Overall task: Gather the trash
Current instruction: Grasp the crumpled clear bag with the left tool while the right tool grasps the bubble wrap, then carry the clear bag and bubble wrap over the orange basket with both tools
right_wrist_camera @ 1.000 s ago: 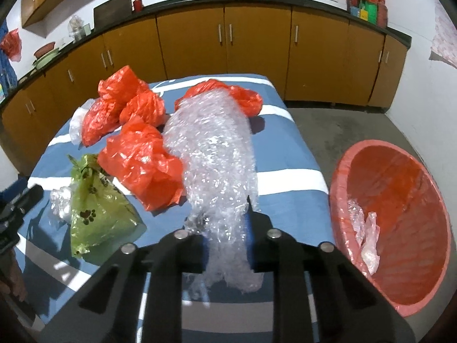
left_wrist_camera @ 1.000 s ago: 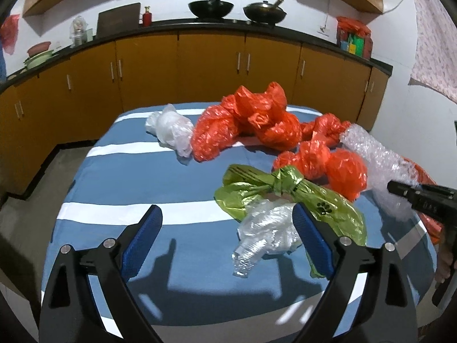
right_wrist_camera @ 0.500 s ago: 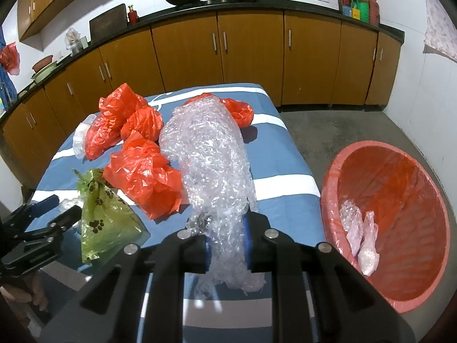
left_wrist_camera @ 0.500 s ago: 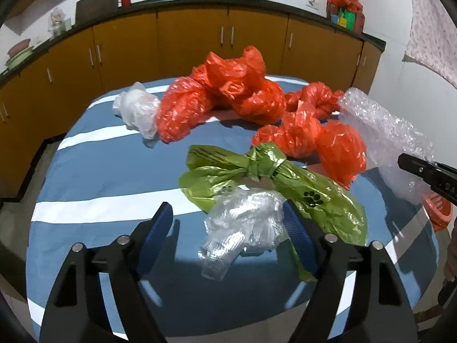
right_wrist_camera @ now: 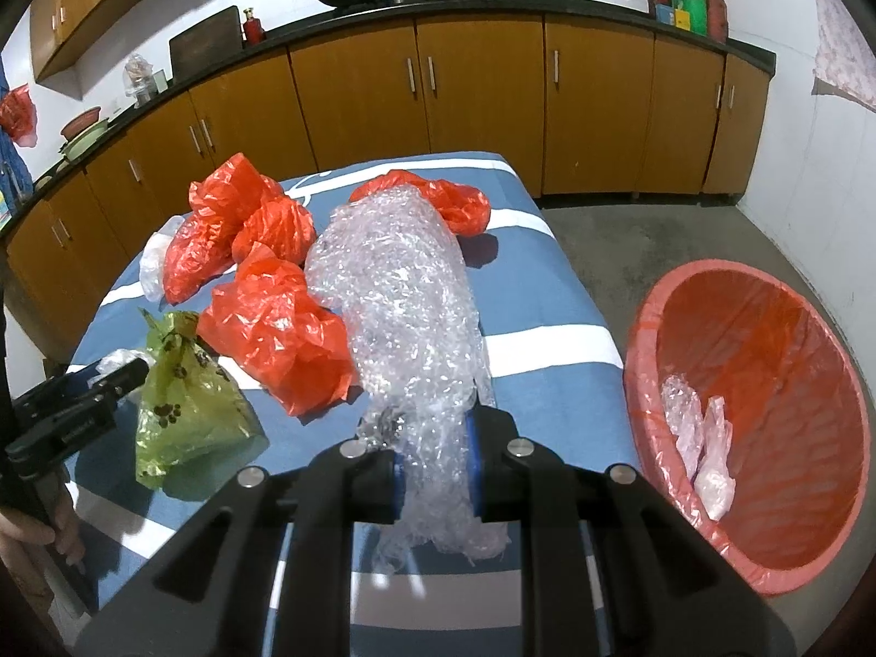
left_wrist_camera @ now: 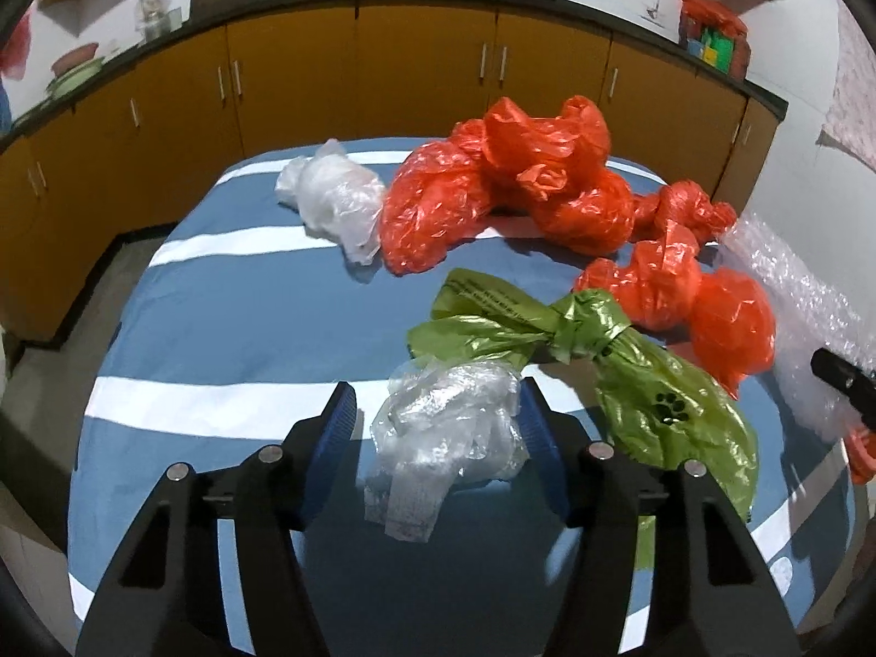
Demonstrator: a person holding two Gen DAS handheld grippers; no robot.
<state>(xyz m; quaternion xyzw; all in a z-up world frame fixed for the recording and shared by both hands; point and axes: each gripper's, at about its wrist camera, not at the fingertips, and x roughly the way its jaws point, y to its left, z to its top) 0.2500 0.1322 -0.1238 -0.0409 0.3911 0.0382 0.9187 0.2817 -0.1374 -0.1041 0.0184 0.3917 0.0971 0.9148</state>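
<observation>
Left tongs [left_wrist_camera: 435, 427] wide, blue pads either side of a crumpled clear plastic wad [left_wrist_camera: 454, 432] on the blue-and-white striped worktop [left_wrist_camera: 230, 328]; right pad touching it, left pad apart. Just right of the wad: knotted green paw-print bag [left_wrist_camera: 629, 378]. Further back, a white-ish bag [left_wrist_camera: 334, 202] beside a heap of orange bags [left_wrist_camera: 503, 186]. Right tongs [right_wrist_camera: 435, 471] narrow, clamped on near end of a long bubble wrap roll [right_wrist_camera: 405, 317] w/ orange bags on its left. Far right, off the worktop edge & lower: red-lined bin [right_wrist_camera: 766, 410] w/ a few clear plastic scraps [right_wrist_camera: 695, 438] inside.
</observation>
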